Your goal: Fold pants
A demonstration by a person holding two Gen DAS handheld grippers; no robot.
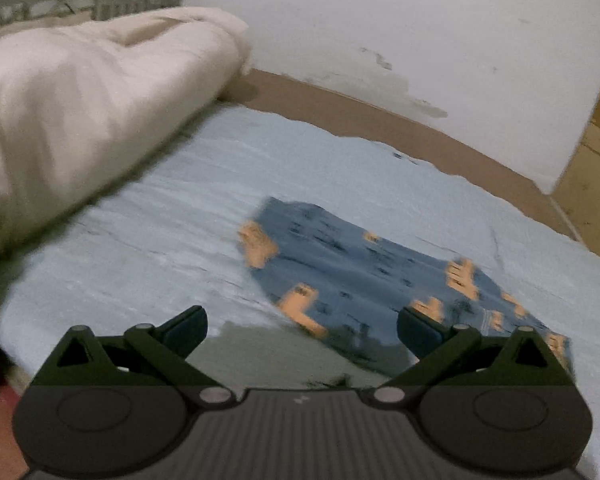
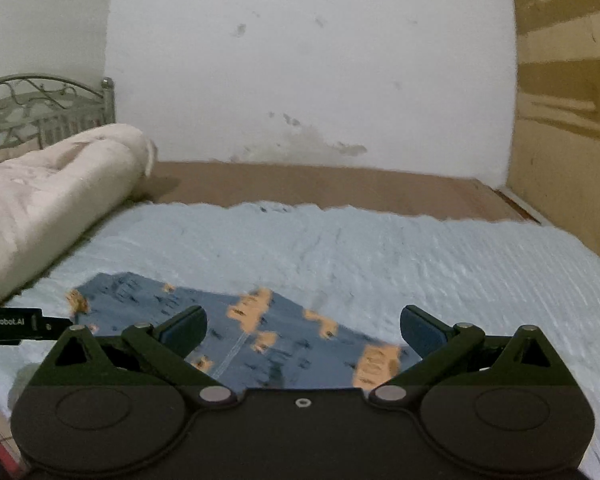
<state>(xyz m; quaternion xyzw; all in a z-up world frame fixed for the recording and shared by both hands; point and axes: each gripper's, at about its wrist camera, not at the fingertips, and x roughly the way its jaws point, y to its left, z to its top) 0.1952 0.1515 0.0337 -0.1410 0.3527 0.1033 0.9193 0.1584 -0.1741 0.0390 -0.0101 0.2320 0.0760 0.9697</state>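
Jaws of both grippers apart, empty, above blurred pants (image 1: 364,280) partly hidden behind them.

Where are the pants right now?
The pants lie on the light blue sheet, just ahead of both open hand-held grippers, right of the cream duvet.

left tool (image 1: 302,330): black, ribbed housing | right tool (image 2: 303,330): black, blue pads (image 2: 420,326), silver rivets

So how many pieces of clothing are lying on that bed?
1: the blue pants with orange patches lie on the light blue sheet, just ahead of both open grippers. The rolled cream blanket may hide more.
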